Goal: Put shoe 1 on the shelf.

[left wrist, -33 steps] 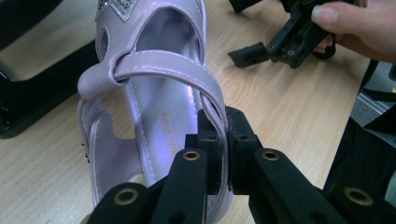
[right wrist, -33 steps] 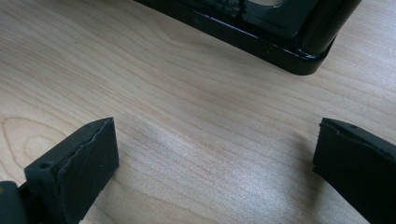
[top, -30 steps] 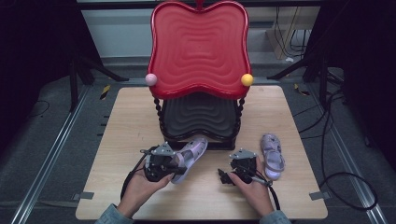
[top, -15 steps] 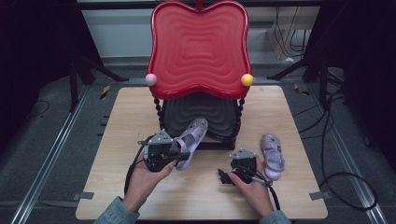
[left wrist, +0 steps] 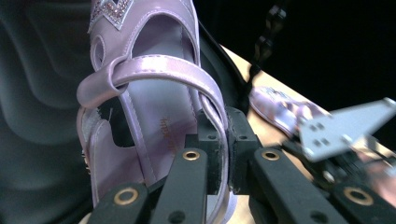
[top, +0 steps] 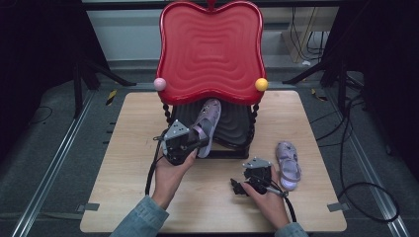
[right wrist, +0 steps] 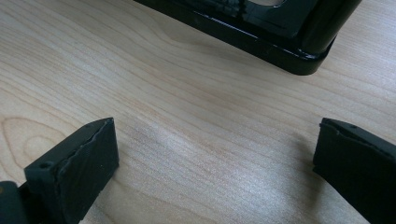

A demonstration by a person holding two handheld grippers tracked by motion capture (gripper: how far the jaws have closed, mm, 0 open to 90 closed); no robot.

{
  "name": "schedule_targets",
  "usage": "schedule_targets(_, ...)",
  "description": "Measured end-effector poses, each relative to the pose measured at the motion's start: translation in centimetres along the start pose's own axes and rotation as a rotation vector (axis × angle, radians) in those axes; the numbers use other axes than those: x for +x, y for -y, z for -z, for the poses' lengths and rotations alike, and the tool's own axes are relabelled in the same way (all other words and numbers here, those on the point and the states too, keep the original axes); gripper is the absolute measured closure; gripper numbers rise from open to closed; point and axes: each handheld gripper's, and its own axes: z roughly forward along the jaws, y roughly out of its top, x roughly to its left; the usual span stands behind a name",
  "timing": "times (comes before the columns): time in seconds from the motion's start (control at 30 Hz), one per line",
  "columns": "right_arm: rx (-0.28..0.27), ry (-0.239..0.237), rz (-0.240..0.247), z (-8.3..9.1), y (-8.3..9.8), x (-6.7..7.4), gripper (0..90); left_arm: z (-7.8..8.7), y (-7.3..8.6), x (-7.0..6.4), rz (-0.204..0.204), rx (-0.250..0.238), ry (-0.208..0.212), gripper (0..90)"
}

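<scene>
As the left gripper [top: 184, 143] has lifted the lilac sandal [top: 206, 124] off the counter [top: 123, 163] and carried it forward, the shoe now hangs over the black lower shelf [top: 232, 126] of the red rack [top: 211, 49], so I judge the placing is near. The left gripper view shows what the high view cannot: the jaws pinch the side edge of the sandal near its heel. At the right, the second sandal [top: 287, 159] lies on the counter beside the right gripper [top: 257, 178]; the right gripper view shows its jaws spread wide over bare wood.
</scene>
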Motion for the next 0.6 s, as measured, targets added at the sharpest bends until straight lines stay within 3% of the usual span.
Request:
schedule_targets(0.03,0.0,0.0,0.0,0.0,0.0,0.0,0.4,-0.4,-0.1,0.1,-0.003,-0.022,-0.024,86.2)
schedule_targets(0.13,0.0,0.0,0.002,0.0,0.0,0.0,0.4,-0.7,-0.2,0.1,-0.003,-0.045,-0.044,86.2)
schedule_targets(0.23,0.0,-0.001,0.002,0.0,0.0,0.0,0.4,-1.4,-0.4,0.5,0.006,-0.086,-0.1,86.2)
schedule_targets(0.6,0.0,-0.003,0.0,0.0,0.0,0.0,0.4,-2.6,-1.2,2.1,-0.002,-0.134,-0.226,86.2)
